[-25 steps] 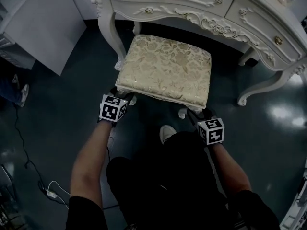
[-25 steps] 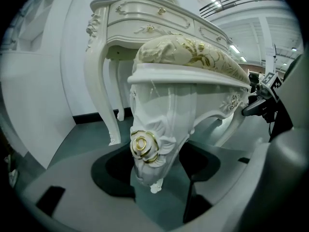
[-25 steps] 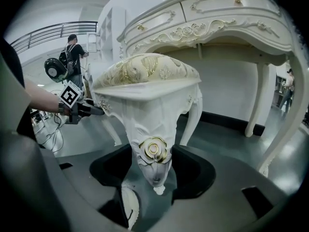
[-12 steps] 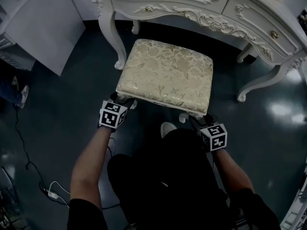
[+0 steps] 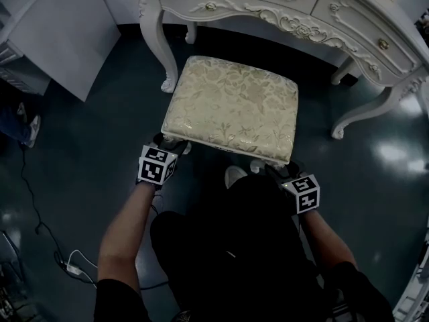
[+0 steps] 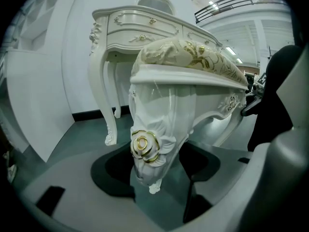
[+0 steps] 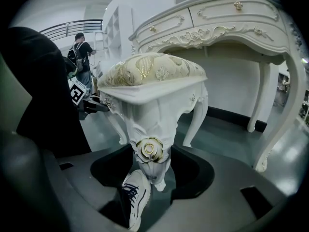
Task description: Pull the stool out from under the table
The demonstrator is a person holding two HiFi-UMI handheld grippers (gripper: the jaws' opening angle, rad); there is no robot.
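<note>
The stool stands just near of the table, mostly clear of it. The left gripper has its jaws clasped on the near left leg. The right gripper has its jaws clasped on the near right leg.

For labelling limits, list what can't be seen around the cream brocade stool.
Head view: far legs of the cream brocade stool, hidden beneath its seat.
Head view: top of the carved white dressing table, mostly cut off by the upper edge.
Head view: left gripper and right gripper, jaws under marker cubes and seat edge.
</note>
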